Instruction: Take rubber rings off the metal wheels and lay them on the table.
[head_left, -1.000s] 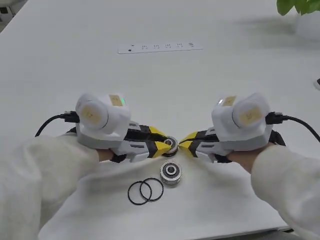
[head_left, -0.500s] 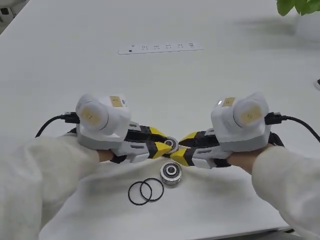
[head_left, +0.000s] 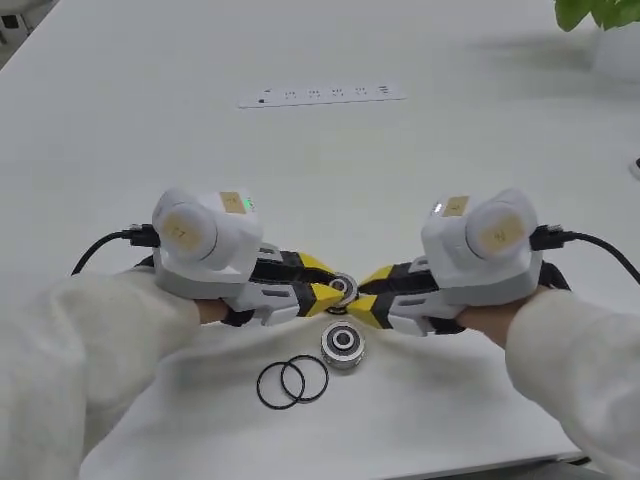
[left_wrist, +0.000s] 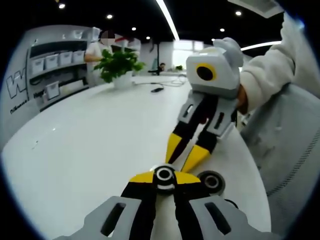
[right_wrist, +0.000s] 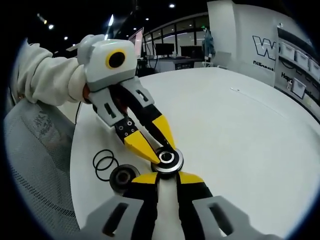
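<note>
Head view: my left tongs and right tongs both clamp one metal wheel at the table's near side; left gripper view: only the tips hold it; right gripper view: a hard tug could fling it onto the loose rubber rings.

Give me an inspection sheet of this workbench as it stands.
Surface: white table.
Job's things: one metal wheel in the left gripper; second metal wheel and two rubber rings lying on the table.
Clutter: power strip, potted plant.
Grippers: left shut on the wheel; right gripper at its rim, grip unclear.
Cables: black cable off each gripper.
Surroundings: shelving with bins.
</note>
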